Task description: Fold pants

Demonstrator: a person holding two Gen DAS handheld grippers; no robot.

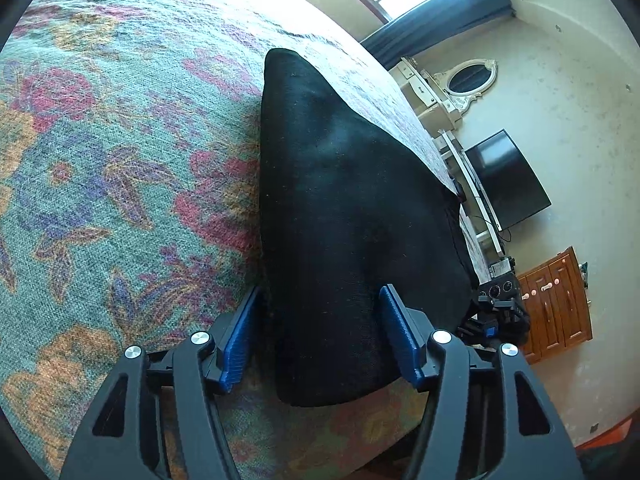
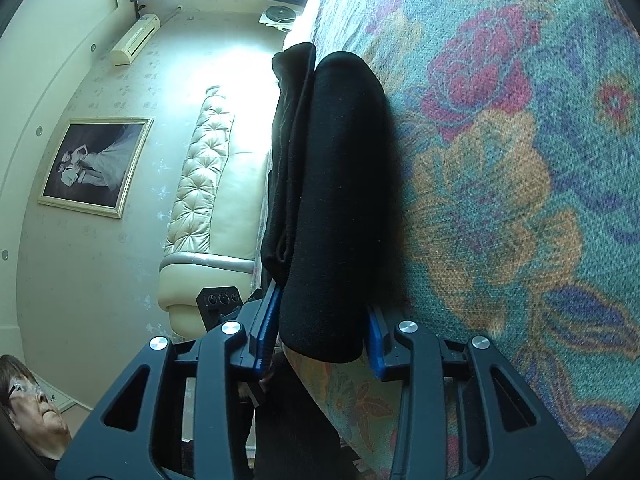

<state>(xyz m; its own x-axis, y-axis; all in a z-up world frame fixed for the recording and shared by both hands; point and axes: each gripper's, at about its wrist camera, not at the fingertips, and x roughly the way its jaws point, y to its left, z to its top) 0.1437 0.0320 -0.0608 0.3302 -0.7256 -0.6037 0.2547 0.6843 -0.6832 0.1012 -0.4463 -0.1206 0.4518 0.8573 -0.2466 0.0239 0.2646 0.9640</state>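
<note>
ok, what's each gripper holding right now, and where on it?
Both straddle the black pants at the near edge. Left gripper and right gripper have fingers on either side of the fabric, but a firm clamp can't be confirmed.

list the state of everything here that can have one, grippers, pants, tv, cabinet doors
left gripper: open, a blue pad on each side of the pants' near end
right gripper: open, straddling the pants' near end
black pants: folded into a thick bundle, lying on the floral bedspread
TV: screen dark
wooden cabinet: doors closed
</note>
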